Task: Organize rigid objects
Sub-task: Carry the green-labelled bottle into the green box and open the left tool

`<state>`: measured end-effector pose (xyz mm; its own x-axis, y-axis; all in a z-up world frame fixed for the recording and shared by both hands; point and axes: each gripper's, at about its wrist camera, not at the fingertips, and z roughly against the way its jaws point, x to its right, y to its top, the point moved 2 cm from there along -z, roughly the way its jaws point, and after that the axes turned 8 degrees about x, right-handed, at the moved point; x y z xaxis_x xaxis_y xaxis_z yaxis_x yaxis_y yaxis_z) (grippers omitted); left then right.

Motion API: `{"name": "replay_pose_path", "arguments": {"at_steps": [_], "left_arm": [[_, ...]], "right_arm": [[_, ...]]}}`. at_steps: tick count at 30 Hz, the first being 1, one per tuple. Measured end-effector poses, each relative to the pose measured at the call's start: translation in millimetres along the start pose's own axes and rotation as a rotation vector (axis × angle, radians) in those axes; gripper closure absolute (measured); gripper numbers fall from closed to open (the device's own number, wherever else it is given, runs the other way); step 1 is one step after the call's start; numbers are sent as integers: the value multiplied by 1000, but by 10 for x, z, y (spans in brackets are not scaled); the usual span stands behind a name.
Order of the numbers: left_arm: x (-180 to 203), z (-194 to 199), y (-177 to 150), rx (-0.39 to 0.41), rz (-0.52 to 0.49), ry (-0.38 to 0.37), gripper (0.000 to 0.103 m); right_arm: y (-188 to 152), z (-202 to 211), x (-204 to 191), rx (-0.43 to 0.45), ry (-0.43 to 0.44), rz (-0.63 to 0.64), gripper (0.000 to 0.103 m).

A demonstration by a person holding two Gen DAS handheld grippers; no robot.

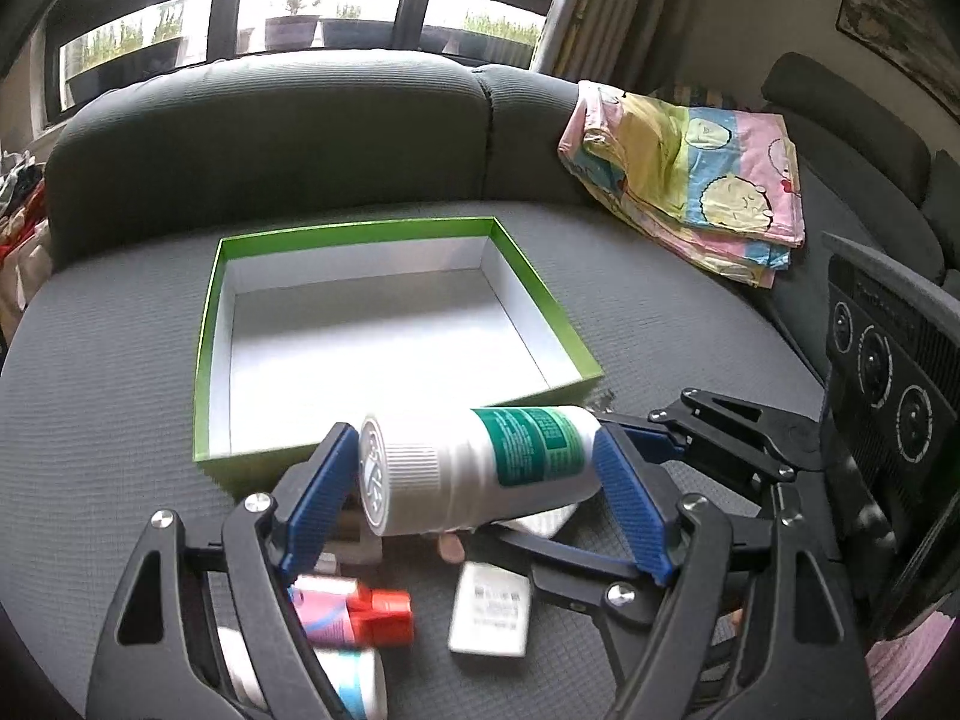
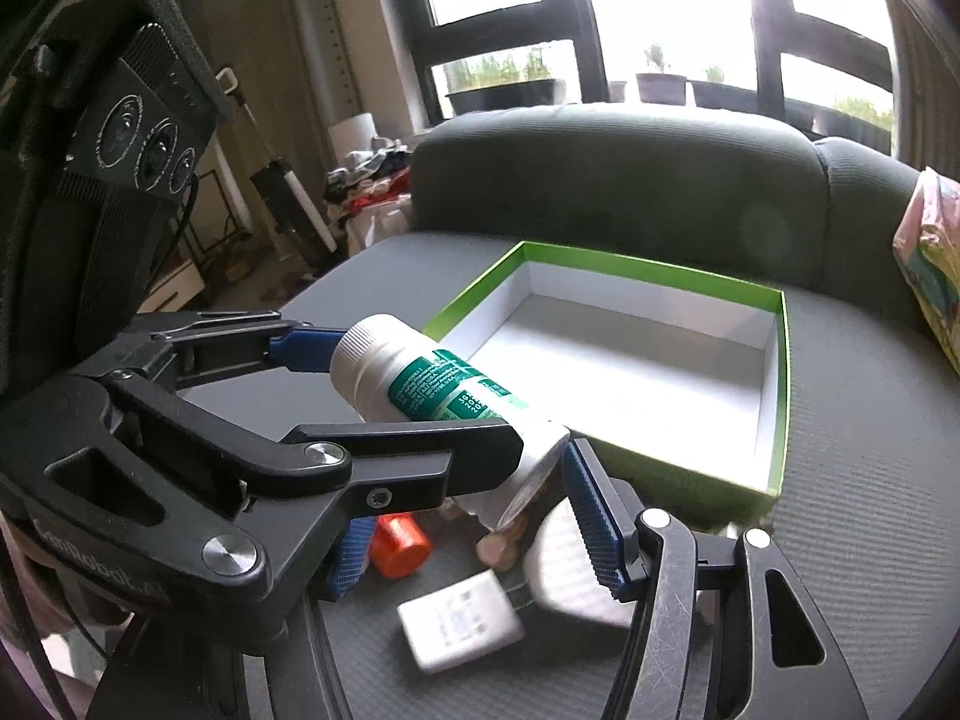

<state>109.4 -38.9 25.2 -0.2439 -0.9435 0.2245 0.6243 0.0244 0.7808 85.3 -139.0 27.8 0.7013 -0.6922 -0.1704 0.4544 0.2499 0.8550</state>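
My left gripper (image 1: 477, 468) is shut on a white pill bottle (image 1: 480, 468) with a green label, held on its side between the blue pads just in front of the open green box (image 1: 210, 312). The right wrist view shows the same bottle (image 2: 432, 384) in the left gripper, near the box's near corner (image 2: 777, 396). My right gripper (image 2: 474, 534) is open just below and behind the bottle, over loose items; it holds nothing. The box is white inside and holds nothing.
Loose items lie on the grey sofa seat below the grippers: a red-capped pink bottle (image 1: 360, 609), a flat white box (image 1: 492, 615), a white tube (image 1: 360, 684). Folded patterned cloth (image 1: 690, 180) lies at the back right. The sofa backrest (image 1: 270, 138) rises behind the box.
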Motion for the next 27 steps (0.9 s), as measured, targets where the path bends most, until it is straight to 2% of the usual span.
{"name": "replay_pose_path", "arguments": {"at_steps": [16, 27], "left_arm": [[-252, -513, 319, -18, 46, -11, 24], [-423, -838, 357, -81, 114, -8, 23]], "right_arm": [[199, -439, 481, -13, -11, -61, 41], [164, -731, 655, -72, -39, -96, 41]]}}
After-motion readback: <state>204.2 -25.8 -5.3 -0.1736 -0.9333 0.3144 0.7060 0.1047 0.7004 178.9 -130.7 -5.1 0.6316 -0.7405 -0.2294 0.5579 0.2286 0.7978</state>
